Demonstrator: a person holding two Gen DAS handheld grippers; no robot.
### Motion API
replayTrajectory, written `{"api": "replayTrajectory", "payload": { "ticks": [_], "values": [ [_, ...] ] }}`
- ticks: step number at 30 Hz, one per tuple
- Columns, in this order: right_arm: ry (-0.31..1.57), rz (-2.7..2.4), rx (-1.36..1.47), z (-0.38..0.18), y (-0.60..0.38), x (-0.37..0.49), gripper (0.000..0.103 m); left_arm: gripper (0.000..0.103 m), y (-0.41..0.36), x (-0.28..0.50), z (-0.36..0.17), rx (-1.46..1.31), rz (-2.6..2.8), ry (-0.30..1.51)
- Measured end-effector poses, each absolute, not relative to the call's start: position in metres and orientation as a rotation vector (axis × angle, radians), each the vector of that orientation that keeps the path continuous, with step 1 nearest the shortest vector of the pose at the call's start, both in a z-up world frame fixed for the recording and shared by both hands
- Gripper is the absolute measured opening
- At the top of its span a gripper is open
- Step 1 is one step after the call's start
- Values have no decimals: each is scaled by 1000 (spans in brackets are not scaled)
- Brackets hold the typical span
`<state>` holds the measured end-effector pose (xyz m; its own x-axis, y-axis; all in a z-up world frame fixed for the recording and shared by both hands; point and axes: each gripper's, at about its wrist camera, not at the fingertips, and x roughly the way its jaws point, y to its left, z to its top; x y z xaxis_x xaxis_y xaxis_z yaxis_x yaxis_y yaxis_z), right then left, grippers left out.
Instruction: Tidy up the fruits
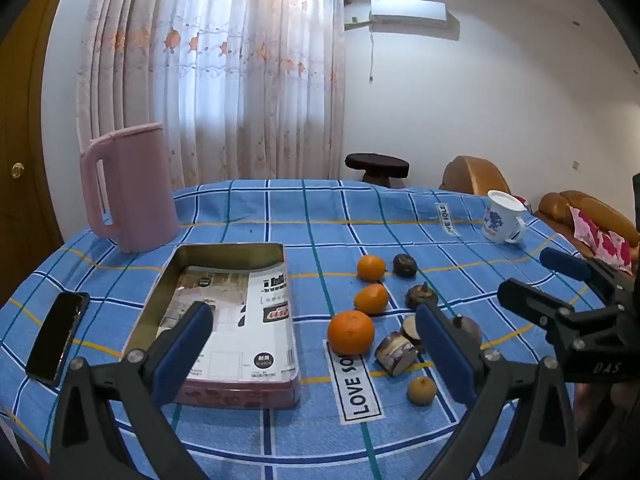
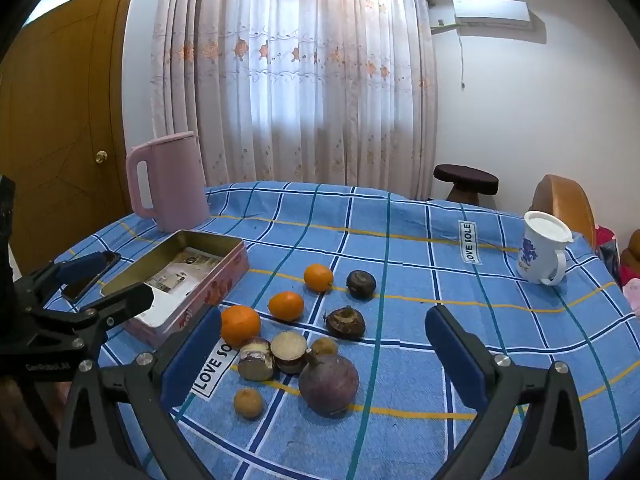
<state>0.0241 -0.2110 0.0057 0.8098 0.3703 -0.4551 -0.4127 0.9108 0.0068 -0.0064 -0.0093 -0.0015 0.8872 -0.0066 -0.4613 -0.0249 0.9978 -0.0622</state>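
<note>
black tool (image 1: 316,344) frames, blue finger pads (image 1: 444,356), silver screws, white lettering

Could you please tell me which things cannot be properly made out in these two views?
- Large dark purple round fruit: in the left wrist view, the left gripper's blue finger hides most of it.
- Black phone: in the right wrist view, the other gripper covers most of it.
- Printed sheet in the pink rectangular tin: text too small to read.
</note>
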Motion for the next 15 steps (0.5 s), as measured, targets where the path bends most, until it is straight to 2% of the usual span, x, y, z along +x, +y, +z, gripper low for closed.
{"api": "replayTrajectory", "payload": {
  "ticks": [15],
  "values": [
    [473,418,-92,5,-213,25,102,103,-10,-6,-1,-64,7,484]
  ]
}}
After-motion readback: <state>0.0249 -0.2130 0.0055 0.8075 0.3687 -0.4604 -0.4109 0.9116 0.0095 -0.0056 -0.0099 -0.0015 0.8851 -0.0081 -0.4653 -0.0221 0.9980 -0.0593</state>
